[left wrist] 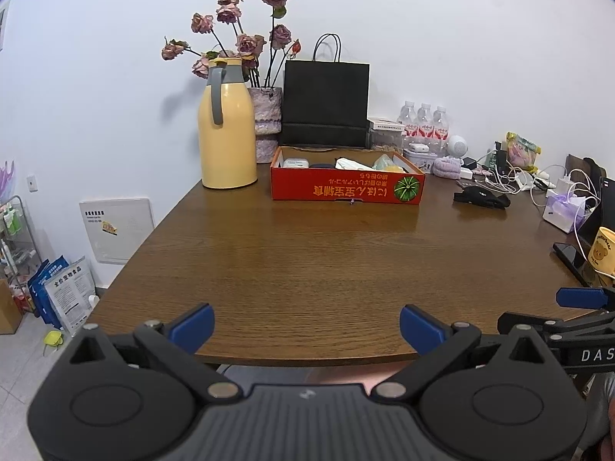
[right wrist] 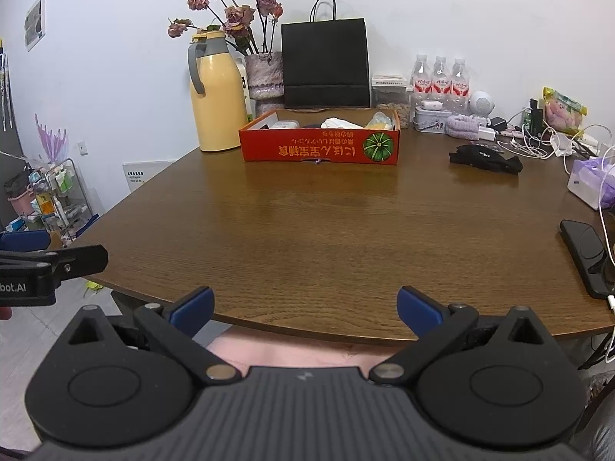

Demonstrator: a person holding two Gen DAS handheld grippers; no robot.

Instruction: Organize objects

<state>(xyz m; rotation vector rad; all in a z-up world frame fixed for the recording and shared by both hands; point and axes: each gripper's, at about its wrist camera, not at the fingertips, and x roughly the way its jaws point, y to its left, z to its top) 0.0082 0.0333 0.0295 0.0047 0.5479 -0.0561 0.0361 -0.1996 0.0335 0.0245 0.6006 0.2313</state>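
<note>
A red cardboard box [left wrist: 348, 188] [right wrist: 319, 148] with several small items inside sits at the far middle of the wooden table [left wrist: 307, 253] [right wrist: 326, 223]. A black folded cloth item [left wrist: 482, 198] [right wrist: 486, 157] lies to its right. My left gripper [left wrist: 306, 326] hovers open at the table's near edge, nothing between its blue pads. My right gripper [right wrist: 305, 305] is open too, at the near edge, empty. Each gripper shows at the side of the other's view.
A yellow thermos jug [left wrist: 226, 126] [right wrist: 217, 94], a vase of dried roses [left wrist: 265, 123] and a black paper bag [left wrist: 324, 101] [right wrist: 324, 63] stand behind the box. Water bottles [right wrist: 442, 77], cables, a tissue box [right wrist: 588, 184], a phone [right wrist: 584, 257] and a yellow mug [left wrist: 601, 247] crowd the right side.
</note>
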